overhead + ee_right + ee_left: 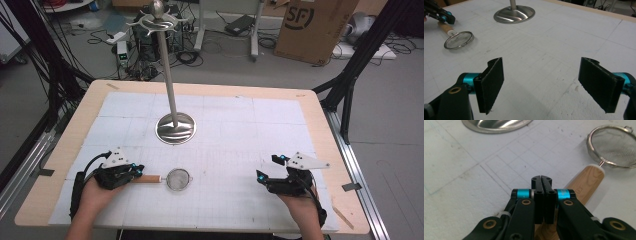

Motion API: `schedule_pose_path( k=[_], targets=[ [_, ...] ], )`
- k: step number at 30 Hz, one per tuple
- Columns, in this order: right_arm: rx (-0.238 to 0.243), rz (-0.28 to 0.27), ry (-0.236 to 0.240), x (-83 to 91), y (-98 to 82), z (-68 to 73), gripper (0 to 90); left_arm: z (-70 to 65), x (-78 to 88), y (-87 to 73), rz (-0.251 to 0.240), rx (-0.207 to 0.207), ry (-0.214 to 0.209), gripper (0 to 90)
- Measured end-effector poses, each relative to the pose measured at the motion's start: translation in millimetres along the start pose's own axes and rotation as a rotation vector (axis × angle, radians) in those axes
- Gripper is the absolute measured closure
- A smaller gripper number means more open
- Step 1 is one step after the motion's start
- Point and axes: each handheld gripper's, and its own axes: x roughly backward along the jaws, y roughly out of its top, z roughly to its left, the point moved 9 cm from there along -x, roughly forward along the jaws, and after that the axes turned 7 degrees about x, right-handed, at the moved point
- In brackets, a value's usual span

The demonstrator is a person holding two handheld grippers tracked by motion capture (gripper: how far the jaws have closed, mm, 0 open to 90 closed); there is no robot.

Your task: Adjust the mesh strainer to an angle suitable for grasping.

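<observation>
High view: a small round wire-mesh strainer with a light wooden handle (170, 179) lies flat on the white gridded mat (225, 130), in front of the tall polished steel hanging stand with a domed base (175, 128). The left gripper (139, 172) sits over the handle's free end; the right gripper (267, 170) rests well apart, near the mat's right edge.

Left gripper view: the jaws are pressed together with nothing between them, poised above the handle (586, 182), which runs beneath them toward the mesh bowl (615, 146). No grip on it yet.

Right gripper view: the pads (492, 83) stand wide apart and empty above bare mat; the strainer (459, 40) and stand base (514, 14) lie far off at upper left.

Handling estimate: light, handle-heavy tool. The wood is stiff and offers fair friction; best clamped across mid-handle. The mesh would likely dent, and the thin wire neck may bend, so avoid both. The rim tab opposite the handle looks suited to the stand's hooks.
</observation>
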Motion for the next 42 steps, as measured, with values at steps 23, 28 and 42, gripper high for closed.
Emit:
schedule_pose_path(
  k=[23,28,42],
  targets=[
    [0.000,0.000,-0.003,0.4,-0.4,-1.0,19.5,-16.0,19.2,21.6,-0.087,-0.072,-0.121,42.0],
    [-0.005,0.002,0.001,0.1,-0.6,0.2,19.5,-19.4,16.3,20.1,-0.072,-0.082,-0.144,38.5],
    [-0.006,0.004,0.003,0.5,-1.0,0.2,19.5,-28.7,0.9,16.5,0.054,-0.167,-0.180,37.9]
  ],
)
